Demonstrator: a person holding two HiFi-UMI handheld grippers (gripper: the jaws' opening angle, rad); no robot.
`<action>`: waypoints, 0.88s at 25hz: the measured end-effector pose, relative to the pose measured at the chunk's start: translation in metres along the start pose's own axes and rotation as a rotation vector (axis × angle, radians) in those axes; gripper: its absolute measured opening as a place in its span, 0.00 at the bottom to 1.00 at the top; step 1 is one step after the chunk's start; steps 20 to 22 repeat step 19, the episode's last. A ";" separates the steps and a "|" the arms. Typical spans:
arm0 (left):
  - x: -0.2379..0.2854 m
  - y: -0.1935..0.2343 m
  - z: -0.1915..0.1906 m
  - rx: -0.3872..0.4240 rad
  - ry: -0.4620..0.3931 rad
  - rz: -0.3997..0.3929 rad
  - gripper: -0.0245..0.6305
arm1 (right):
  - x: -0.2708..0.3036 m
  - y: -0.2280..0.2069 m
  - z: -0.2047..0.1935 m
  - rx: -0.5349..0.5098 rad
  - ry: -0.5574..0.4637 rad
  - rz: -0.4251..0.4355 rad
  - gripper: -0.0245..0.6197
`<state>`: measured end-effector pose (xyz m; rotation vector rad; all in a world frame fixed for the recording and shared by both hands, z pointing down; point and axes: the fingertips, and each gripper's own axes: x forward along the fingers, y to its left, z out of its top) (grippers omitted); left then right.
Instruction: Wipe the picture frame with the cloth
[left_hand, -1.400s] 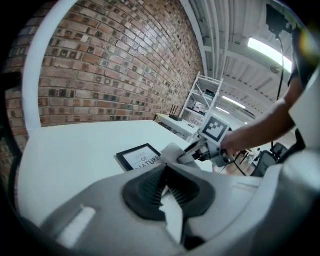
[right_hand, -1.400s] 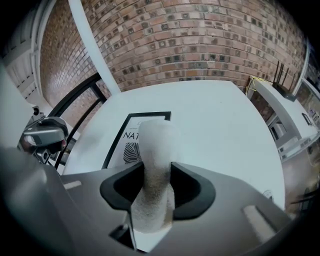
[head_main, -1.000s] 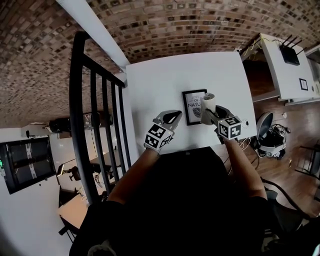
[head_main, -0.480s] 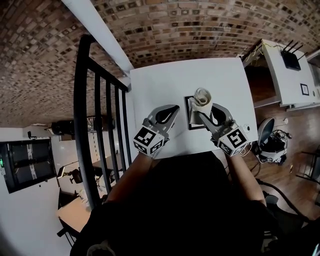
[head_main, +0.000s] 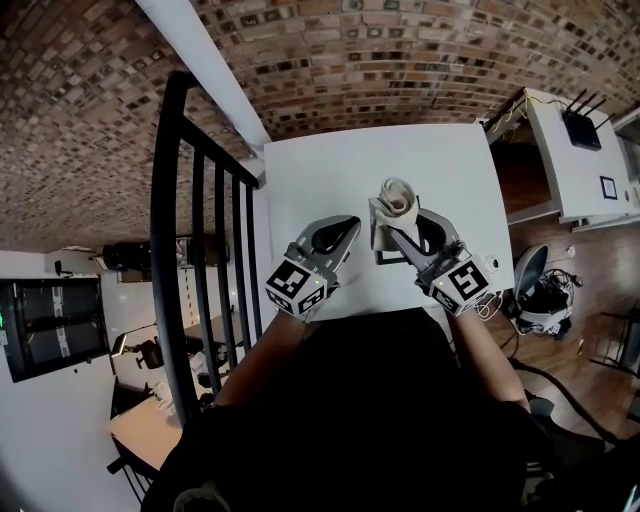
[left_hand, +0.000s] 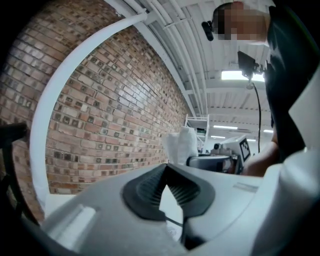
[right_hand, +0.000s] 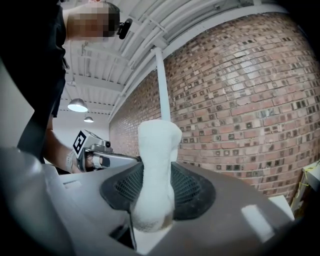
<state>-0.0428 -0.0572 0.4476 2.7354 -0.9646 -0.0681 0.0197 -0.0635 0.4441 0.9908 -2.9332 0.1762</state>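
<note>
A brick wall (head_main: 400, 60) is filling the top of the head view, and a black railing (head_main: 200, 250) is running down its left side. Between the railing and a wooden floor (head_main: 560, 250) on the right, a white bench (head_main: 320, 180) is standing against the wall.

The person's two forearms are reaching out over the bench's near edge, one tool in each hand. The left tool (head_main: 340, 232) is hanging above bare bench near that edge, well left of the frame. Its own view is showing its two ribbed pads meeting at their tips with nothing between them, so this tool is closed and empty.

The right tool (head_main: 400, 222) is hovering over the right half of the bench, pointing toward the wall. Its jaws are clamping the lower part of a rolled white cloth (head_main: 397, 197). The roll is standing up between the pads, and its rounded top is sticking out past the jaw tips.

The picture frame (head_main: 381, 240) is lying flat on the bench directly below the right tool and the cloth. Its dark border and pale print are only partly showing, since both are covering most of it. Whether the cloth is touching the frame or hanging just above it is not clear from these views.
</note>
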 end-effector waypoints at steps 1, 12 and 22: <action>-0.001 -0.001 0.000 0.000 -0.003 -0.003 0.04 | 0.000 0.002 0.000 -0.002 0.000 0.006 0.29; -0.005 -0.007 -0.005 0.009 0.012 0.012 0.04 | 0.001 0.009 -0.006 -0.003 0.012 0.036 0.29; -0.006 -0.014 -0.016 0.008 0.037 0.006 0.04 | -0.003 0.012 -0.013 0.004 0.031 0.045 0.29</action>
